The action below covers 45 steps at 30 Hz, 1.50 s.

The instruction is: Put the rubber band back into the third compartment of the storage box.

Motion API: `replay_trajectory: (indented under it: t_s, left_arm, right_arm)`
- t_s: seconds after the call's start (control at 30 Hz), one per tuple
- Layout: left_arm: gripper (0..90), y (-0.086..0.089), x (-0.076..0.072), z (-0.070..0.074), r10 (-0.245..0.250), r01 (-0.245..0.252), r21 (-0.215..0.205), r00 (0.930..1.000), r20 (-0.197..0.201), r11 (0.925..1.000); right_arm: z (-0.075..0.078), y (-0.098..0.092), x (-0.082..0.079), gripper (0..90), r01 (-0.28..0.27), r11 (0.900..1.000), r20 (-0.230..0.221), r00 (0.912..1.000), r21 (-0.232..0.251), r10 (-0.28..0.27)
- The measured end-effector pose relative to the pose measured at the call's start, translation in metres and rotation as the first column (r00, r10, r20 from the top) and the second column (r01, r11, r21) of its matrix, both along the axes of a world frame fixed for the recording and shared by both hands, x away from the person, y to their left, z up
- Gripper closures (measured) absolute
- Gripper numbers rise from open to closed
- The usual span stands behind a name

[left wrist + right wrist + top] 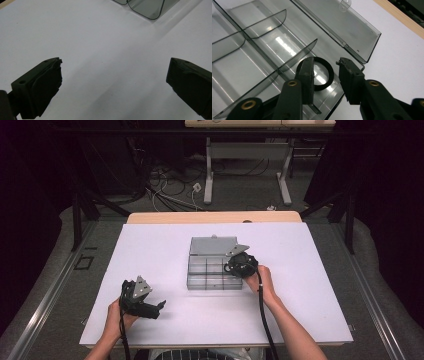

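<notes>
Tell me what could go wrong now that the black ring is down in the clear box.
1. The right gripper hangs low over the black ring, one jaw overlapping it; lifting carelessly might drag it out of its compartment.
2. That jaw sits beside a thin divider and could snag it, shifting the clear box.
3. The open lid lies flat behind; a backward sweep might knock it.

The organizer box [214,265] is sitting mid-counter [165,320], lid lying open behind it. A ring [322,73] is lying in its near-right compartment, and the left tool [159,307] is hanging out well off to the left.
</notes>
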<state>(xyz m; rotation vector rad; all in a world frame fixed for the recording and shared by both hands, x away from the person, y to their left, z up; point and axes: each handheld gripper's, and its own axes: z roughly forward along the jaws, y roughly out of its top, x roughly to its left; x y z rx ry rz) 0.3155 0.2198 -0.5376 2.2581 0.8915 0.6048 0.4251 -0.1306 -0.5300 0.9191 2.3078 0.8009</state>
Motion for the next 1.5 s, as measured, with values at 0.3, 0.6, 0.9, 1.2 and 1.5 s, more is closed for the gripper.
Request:
replay_trajectory:
  t_s: [0.3,0.6,0.9,1.2,1.5]
  left_arm:
    - [0.1,0.0,0.0,0.0,-0.002,0.002,0.002,1.0,0.004,1.0]
    - [0.1,0.0,0.0,0.0,-0.003,0.003,0.007,1.0,0.009,1.0]
    - [0.1,-0.001,0.0,-0.001,-0.003,0.003,-0.003,1.0,0.008,1.0]
    - [0.1,-0.002,0.001,-0.001,-0.003,0.003,-0.006,0.9999,0.012,1.0]
    - [0.1,-0.003,0.001,-0.001,-0.008,0.008,-0.007,1.0,0.001,0.9999]
  right_arm:
    - [0.01,-0.013,-0.002,48.2,-0.021,0.996,-0.054,0.9982,0.088,0.026]
    - [0.014,-0.027,-0.005,33.1,-0.023,0.989,-0.076,0.9965,0.149,0.035]
    - [0.015,-0.035,-0.01,26.2,-0.028,0.985,-0.105,0.9934,0.173,0.046]
    - [0.017,-0.043,-0.013,18.0,-0.037,0.978,-0.106,0.9926,0.204,0.06]
    - [0.017,-0.051,-0.012,8.3,-0.046,0.974,-0.125,0.9893,0.224,0.075]
